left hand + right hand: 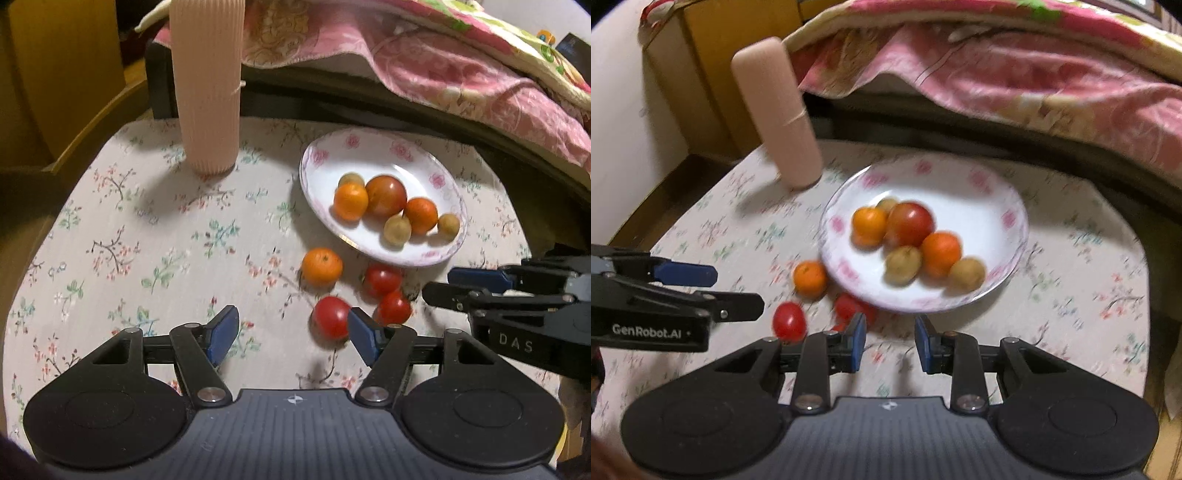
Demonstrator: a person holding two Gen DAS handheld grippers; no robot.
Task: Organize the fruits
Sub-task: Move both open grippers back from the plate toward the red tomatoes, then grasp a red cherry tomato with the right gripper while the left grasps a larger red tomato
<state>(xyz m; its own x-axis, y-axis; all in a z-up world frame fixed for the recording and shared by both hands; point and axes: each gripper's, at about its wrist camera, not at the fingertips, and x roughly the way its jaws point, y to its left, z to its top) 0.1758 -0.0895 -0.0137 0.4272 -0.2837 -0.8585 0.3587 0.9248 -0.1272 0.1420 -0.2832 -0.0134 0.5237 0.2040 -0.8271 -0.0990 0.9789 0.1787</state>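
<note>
A white floral plate (pixel 321 162) (pixel 979 184) holds several fruits: oranges, a large tomato (pixel 386 195) and small yellow-green ones. On the tablecloth in front of it lie an orange (pixel 321 267) (pixel 810 277) and three red tomatoes (pixel 330 316) (pixel 382 280) (pixel 394 307). My left gripper (pixel 293 328) is open and empty, its right finger beside the nearest tomato. My right gripper (pixel 890 334) is open and empty, just in front of the plate, with tomatoes (pixel 789 320) to its left. Each gripper shows at the edge of the other's view.
A tall ribbed pink cylinder (pixel 207 85) (pixel 779 114) stands at the back left of the floral tablecloth (pixel 147 240). A pink quilt (pixel 461 70) lies on a dark ledge behind. A wooden cabinet (pixel 55 74) stands at the left.
</note>
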